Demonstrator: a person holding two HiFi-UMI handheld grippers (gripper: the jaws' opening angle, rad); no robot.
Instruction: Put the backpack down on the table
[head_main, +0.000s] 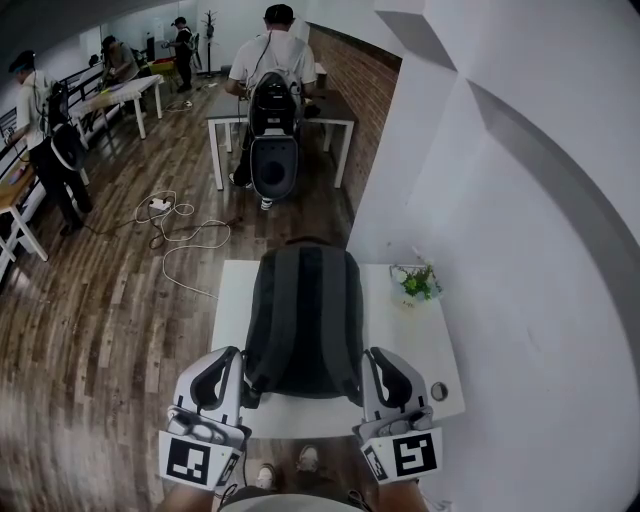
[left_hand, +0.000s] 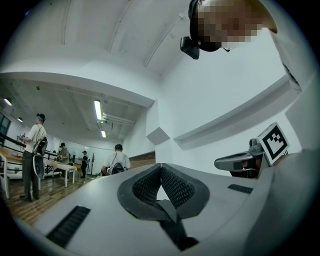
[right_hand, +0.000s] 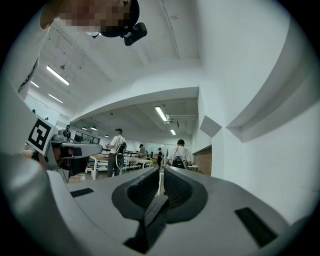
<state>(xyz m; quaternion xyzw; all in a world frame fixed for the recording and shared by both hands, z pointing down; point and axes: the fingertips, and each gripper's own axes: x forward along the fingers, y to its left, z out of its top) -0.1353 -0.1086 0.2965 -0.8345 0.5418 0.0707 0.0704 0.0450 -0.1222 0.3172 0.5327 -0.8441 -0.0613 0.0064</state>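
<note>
A dark grey backpack (head_main: 303, 320) lies lengthwise over the middle of a small white table (head_main: 400, 345), its near end at the table's front edge. I cannot tell whether its full weight rests on the tabletop. My left gripper (head_main: 243, 380) is at its near left corner and my right gripper (head_main: 364, 380) at its near right corner. In the left gripper view the jaws meet on a black strap (left_hand: 171, 222). In the right gripper view the jaws pinch another black strap (right_hand: 151, 220).
A small potted plant (head_main: 418, 283) stands at the table's far right, and a small round object (head_main: 438, 391) lies near its front right corner. A white wall (head_main: 520, 250) runs along the right. Cables (head_main: 180, 235) lie on the wooden floor; people work at other tables (head_main: 330, 120) beyond.
</note>
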